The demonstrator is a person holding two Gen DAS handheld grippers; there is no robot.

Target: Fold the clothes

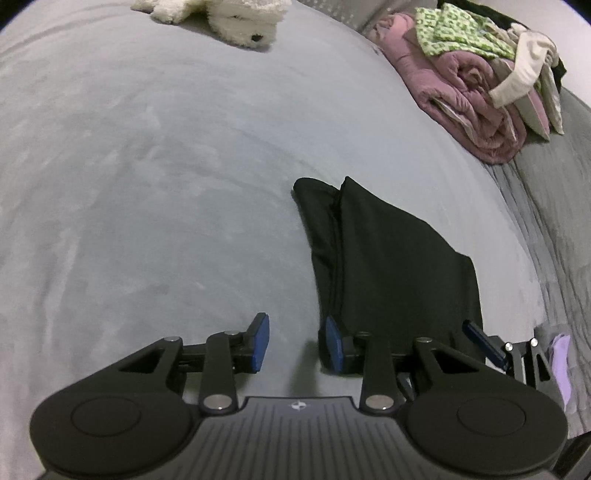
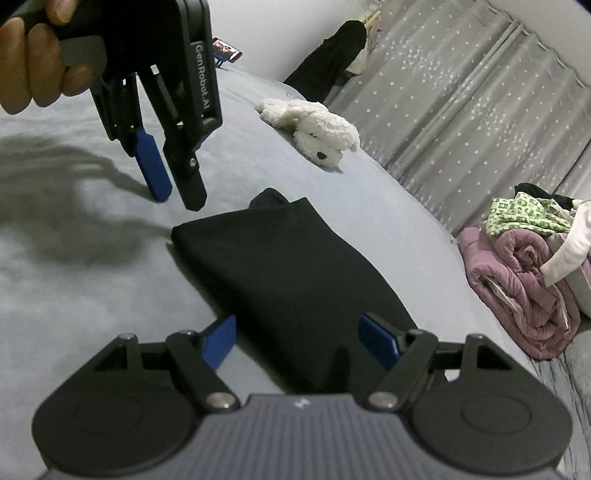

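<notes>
Both my tongs stand spread with nothing between their blue pads. Seen from the left wrist, my left gripper (image 1: 295, 341) hovers low over the grey bedspread (image 1: 147, 184), its right pad just at the near left edge of the folded black garment (image 1: 384, 254). That garment lies flat on the bed as a long, narrow bundle running away from me, with a second layer showing along its left side. At the right edge, a blue pad of my right gripper (image 1: 484, 343) pokes in beside the garment's near right corner. Far off at the top lies a white plush dog (image 1: 236, 18). To the upper right sits a rolled mauve blanket (image 1: 476, 110) with a green-patterned cloth (image 1: 454, 33) and pale pieces heaped on it.

From the right wrist, my right gripper (image 2: 297, 343) is wide apart, its pads straddling the near end of the black garment (image 2: 280, 280), which stretches ahead on the bedspread (image 2: 92, 295). My left gripper (image 2: 177, 188) hangs at upper left, fingers pointing down, tips near the garment's far left corner but apart from it; my left hand (image 2: 40, 62) grips its handle. Beyond lie the plush dog (image 2: 317, 129), the blanket (image 2: 517, 288) with the green cloth (image 2: 524, 214) on top, and a starred grey curtain (image 2: 461, 103).
</notes>
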